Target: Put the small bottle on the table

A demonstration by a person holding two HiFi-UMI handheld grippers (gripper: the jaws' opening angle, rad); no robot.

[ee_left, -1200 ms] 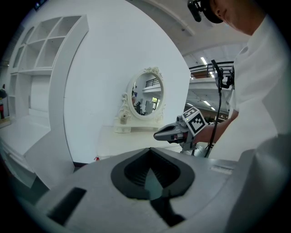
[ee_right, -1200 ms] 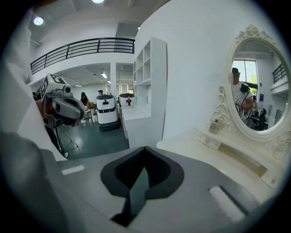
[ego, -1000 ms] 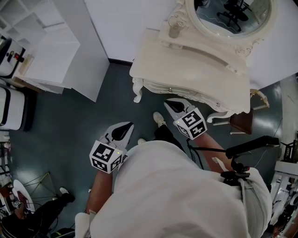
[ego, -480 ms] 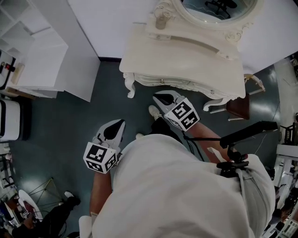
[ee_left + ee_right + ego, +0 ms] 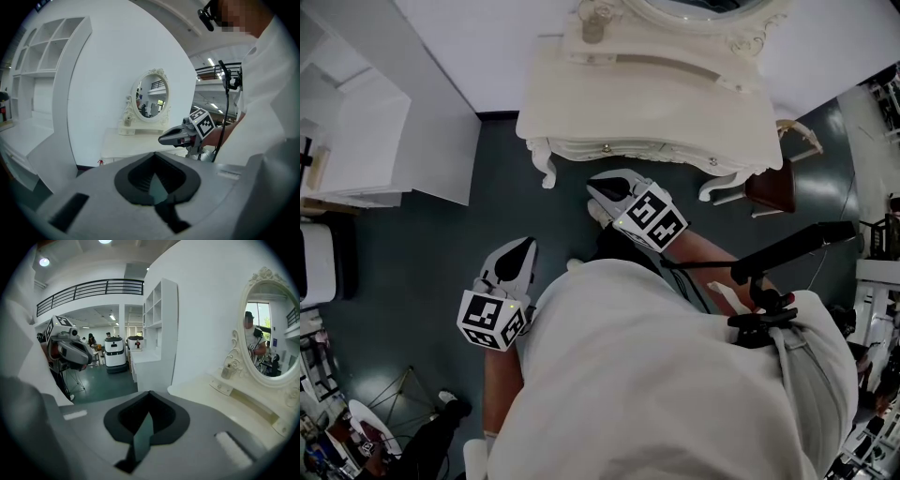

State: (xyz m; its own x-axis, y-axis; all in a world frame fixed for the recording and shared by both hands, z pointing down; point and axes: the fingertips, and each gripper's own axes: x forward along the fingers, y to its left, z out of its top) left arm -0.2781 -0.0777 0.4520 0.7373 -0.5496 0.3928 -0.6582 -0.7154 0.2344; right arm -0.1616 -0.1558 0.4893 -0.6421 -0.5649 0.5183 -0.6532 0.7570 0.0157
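Observation:
The small clear bottle [image 5: 593, 21] stands on the raised back ledge of the cream dressing table [image 5: 656, 103], left of the oval mirror [image 5: 694, 6]. It also shows in the left gripper view as the bottle [image 5: 127, 122] and in the right gripper view as the bottle [image 5: 228, 371]. My right gripper [image 5: 600, 189] hovers over the floor just in front of the table's front edge, shut and empty. My left gripper [image 5: 522, 251] hangs lower left, farther from the table, also shut with nothing in it. Both are well short of the bottle.
A white shelf unit [image 5: 366, 141] stands against the wall at left. A brown chair [image 5: 769, 187] sits by the table's right end. A black rig [image 5: 787, 253] juts out at my right side. White machines [image 5: 114, 351] stand far off on the green floor.
The dressing table has slid down and left in the head view, so it lies closer. Both grippers have drifted left with it and stay shut.

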